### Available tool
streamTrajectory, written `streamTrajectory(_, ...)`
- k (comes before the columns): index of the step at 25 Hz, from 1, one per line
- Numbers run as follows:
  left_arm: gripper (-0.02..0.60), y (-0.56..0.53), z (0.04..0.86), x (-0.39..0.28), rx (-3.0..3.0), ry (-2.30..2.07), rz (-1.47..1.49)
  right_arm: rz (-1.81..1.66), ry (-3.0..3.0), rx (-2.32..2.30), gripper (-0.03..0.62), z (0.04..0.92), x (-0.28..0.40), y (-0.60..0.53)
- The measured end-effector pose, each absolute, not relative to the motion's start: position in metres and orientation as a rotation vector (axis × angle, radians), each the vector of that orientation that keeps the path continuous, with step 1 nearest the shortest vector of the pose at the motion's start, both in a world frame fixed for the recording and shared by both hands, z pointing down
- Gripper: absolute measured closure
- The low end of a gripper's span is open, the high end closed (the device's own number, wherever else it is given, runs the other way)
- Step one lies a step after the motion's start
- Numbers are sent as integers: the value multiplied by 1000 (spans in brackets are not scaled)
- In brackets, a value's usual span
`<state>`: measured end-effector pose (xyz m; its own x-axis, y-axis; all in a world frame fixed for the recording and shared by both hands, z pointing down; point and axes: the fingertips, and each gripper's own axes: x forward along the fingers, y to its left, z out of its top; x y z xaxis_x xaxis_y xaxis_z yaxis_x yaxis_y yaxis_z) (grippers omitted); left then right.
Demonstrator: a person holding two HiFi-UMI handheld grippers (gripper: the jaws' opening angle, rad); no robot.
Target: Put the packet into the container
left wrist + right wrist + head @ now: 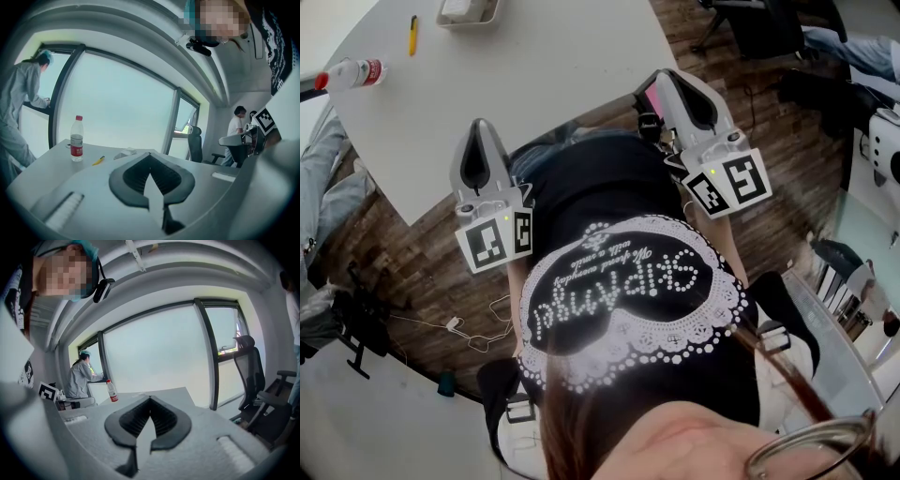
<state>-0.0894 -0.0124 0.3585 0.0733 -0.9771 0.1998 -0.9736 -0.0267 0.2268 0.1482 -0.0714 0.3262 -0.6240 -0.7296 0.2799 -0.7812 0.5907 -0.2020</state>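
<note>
I keep my left claw (480, 129) and right claw (664, 84) closed and empty at mid-frame. The container (467, 22) sits on the worktop (544, 75) at the top edge, well apart from both.

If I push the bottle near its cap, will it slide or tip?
The bottle stands upright, tall and narrow, on the table, so a push near the cap would probably tip it. Its round body would then likely roll. How full it is I cannot tell, so weight is uncertain.
</note>
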Motion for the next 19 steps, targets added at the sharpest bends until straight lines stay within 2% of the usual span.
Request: streamTrajectory(19,580,-1,357,-90,2048,-1970,-34,443,-2662,1253,597,325,148,-63)
